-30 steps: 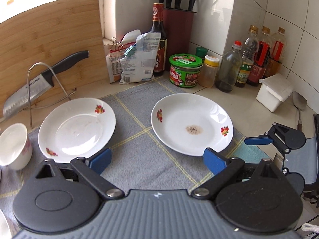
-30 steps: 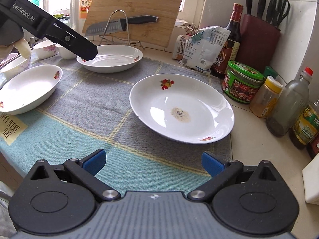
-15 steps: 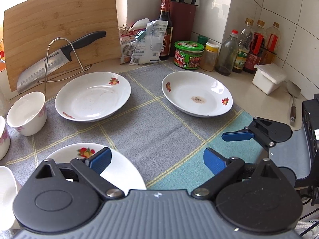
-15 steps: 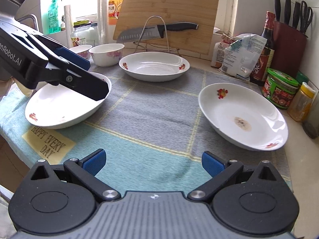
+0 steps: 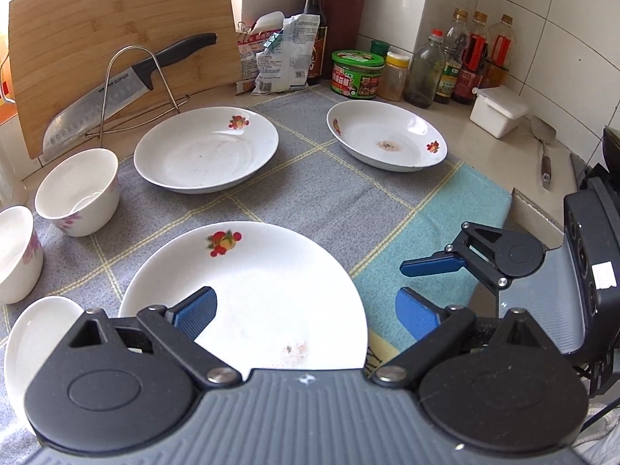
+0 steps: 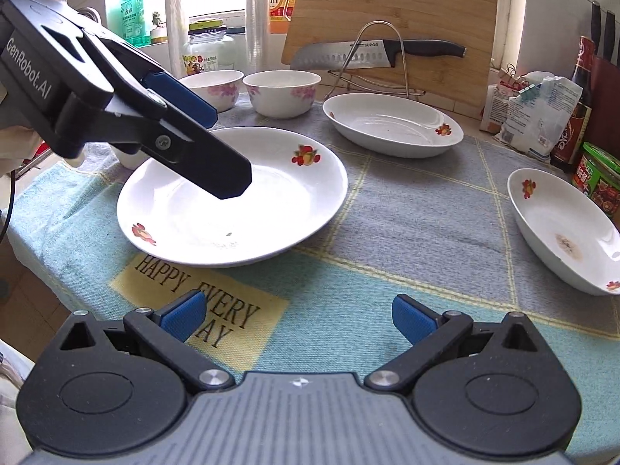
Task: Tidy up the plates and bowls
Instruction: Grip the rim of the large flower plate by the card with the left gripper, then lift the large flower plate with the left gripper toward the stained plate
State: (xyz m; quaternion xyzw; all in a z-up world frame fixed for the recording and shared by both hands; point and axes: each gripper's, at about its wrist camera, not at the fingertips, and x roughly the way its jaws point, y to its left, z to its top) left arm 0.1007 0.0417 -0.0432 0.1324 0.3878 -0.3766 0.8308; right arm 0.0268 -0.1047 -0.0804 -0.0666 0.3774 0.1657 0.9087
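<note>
Three white plates with fruit prints lie on the cloth: a near plate (image 5: 263, 286) (image 6: 271, 201), a far-left plate (image 5: 205, 149) (image 6: 391, 124) and a right plate (image 5: 387, 135) (image 6: 562, 228). Two white bowls (image 5: 77, 193) (image 5: 15, 252) stand at the left; they also show in the right wrist view (image 6: 281, 93) (image 6: 213, 87). A third white dish (image 5: 35, 333) lies at the lower left. My left gripper (image 5: 306, 310) is open above the near plate, its left finger over the plate's inside. My right gripper (image 6: 296, 316) is open and empty over the cloth's front part.
A checked cloth (image 5: 310, 201) covers the counter. A cutting board (image 5: 116, 38), a knife on a wire stand (image 5: 128, 81), packets, jars and bottles (image 5: 465, 58) line the back. A white box (image 5: 498, 110) and a spatula (image 5: 544, 147) lie at the right.
Both grippers have drawn back and to the left. The left gripper now hangs over the near plate. The right wrist view now takes in the near plate and the bowls.
</note>
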